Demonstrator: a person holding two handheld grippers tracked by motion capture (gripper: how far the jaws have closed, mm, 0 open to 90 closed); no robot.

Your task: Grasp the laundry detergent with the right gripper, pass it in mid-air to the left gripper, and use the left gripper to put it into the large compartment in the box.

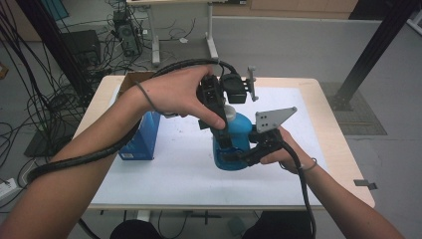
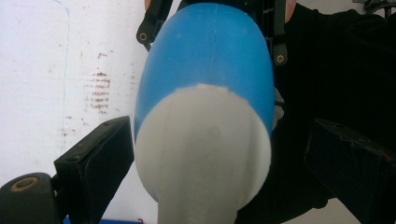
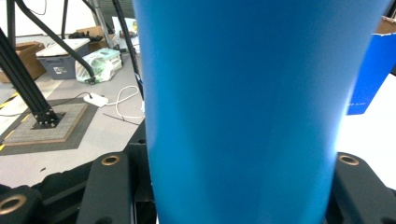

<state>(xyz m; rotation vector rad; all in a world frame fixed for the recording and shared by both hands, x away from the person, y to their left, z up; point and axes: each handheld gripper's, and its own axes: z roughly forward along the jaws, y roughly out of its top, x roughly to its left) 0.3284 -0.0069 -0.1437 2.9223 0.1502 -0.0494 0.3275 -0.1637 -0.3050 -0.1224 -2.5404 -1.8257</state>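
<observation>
**Bottle held fast, cap not yet gripped**

We work at a pale table [image 1: 328, 129] covered with a white sheet, cables and desk legs crowding the floor behind it. From the jaws outward: our right gripper [image 1: 238, 155] is clamped on the lower body of the blue bottle [image 1: 234, 142], its black jaws pressing either side of the blue wall, as the right gripper view shows. Our left gripper [image 1: 219, 122] comes down from above the bottle, and its jaws stand apart on either side of the white cap [image 2: 203, 154] without touching it. The bottle stands upright near the middle of the sheet. A blue box [image 1: 142, 137] stands to the left of the bottle, apart from it.

We judge the work to be opening the bottle. Done so far: the bottle is steadied, and the upper gripper is lined up around the cap. Left to do: close on the cap, then twist or pull it off. The cap sits on the bottle, so we count ourselves at an early stage.
</observation>
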